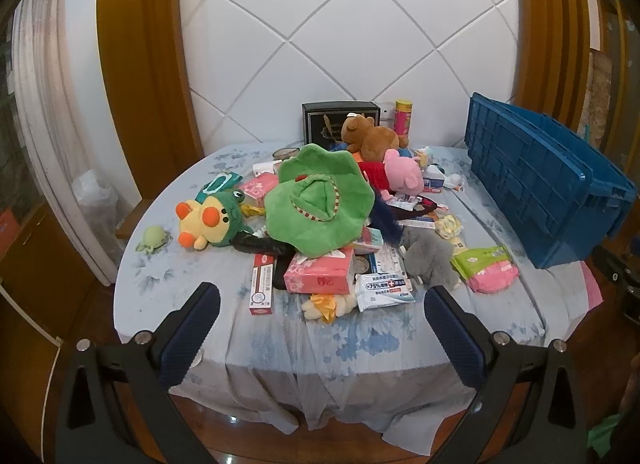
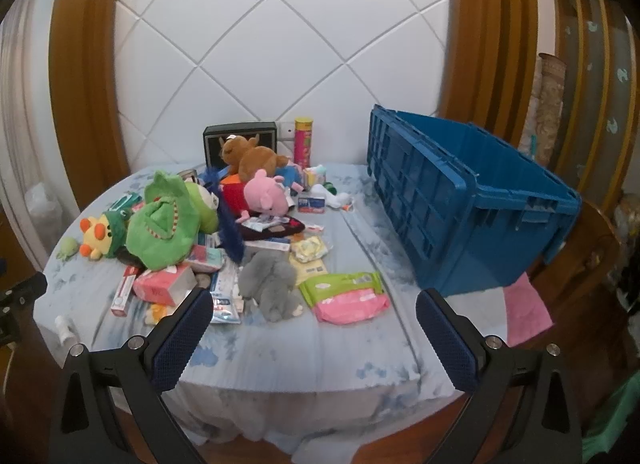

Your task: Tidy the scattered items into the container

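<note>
A heap of toys and packets lies on a round table under a pale blue cloth. In it are a green plush, a yellow duck plush, a pink pig plush, a brown bear, a grey plush, a pink tissue box and a wipes pack. A big blue crate stands on the table's right side. My left gripper hangs open before the near edge, nothing between its fingers. My right gripper is likewise open and holds nothing.
A black box and a pink and yellow can stand at the back against the white quilted wall. Wooden pillars flank the wall. A pink cloth lies beside the crate. A wooden chair back stands at the right.
</note>
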A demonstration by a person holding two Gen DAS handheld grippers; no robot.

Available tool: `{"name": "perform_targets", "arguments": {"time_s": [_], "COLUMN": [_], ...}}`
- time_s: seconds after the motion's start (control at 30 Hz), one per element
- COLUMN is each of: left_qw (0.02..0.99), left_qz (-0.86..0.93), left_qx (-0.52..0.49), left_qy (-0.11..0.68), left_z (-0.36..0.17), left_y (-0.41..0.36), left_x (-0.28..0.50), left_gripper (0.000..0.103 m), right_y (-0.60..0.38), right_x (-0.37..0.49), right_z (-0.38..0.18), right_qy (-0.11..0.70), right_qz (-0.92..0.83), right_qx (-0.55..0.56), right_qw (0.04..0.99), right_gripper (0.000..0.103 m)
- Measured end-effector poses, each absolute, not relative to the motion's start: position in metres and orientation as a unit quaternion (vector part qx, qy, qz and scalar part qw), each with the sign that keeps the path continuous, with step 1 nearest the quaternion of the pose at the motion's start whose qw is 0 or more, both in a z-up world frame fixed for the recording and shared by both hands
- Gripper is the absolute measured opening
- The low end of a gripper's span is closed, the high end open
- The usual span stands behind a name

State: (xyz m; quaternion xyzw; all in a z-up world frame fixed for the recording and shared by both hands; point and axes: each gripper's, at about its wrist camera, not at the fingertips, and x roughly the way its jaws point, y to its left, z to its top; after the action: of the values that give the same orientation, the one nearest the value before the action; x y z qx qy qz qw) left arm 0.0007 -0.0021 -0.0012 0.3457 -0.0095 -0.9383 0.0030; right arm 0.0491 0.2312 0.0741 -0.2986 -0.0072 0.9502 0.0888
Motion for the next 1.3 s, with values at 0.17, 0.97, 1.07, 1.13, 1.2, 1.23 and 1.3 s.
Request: {"name": "perform_targets", "arguments": {"time_s": [0.17,0.97,1.07,1.13,1.2,1.23,1.3], "left_qw": [0.004,0.017,0.016,0.016,0.017,0.017,0.019], "left_qz": [-0.937,-0.937,-0.937,-0.936,-0.936,-0.936,-0.935], "left_qx": [0.350,0.348,0.349,0.350,0.351,0.352,0.354], "left_qy": [-0.007,-0.014,-0.014,-0.014,-0.014,-0.014,-0.014], "left_z": [-0.002,-0.007,-0.008,-0.009,-0.009,-0.009,-0.010], "left_y": [-0.006,-0.016,-0.017,-0.017,-0.018,-0.018,-0.017], "left_x": [0.000,0.006,0.004,0.003,0.003,0.002,0.000], "left_gripper": [0.103,0.103,0.103,0.103,0.103,0.103,0.103], "right_y": [0.230,0.213,0.212,0.211,0.211,0.211,0.211], "right_x": [0.049,0.042,0.041,0.040,0.038,0.037,0.035], "right_z": [0.074,0.072,0.072,0.073,0.073,0.073,0.072], "right_qy": [-0.009,-0.019,-0.019,-0.020,-0.020,-0.020,-0.020], "right_qz": [0.950,0.948,0.947,0.947,0.947,0.946,0.946], "right_qx": [-0.299,-0.310,-0.312,-0.313,-0.314,-0.314,-0.316], "right_qw": [0.087,0.073,0.072,0.072,0.072,0.071,0.070], "right_gripper": [0.103,0.103,0.103,0.103,0.103,0.103,0.103]}}
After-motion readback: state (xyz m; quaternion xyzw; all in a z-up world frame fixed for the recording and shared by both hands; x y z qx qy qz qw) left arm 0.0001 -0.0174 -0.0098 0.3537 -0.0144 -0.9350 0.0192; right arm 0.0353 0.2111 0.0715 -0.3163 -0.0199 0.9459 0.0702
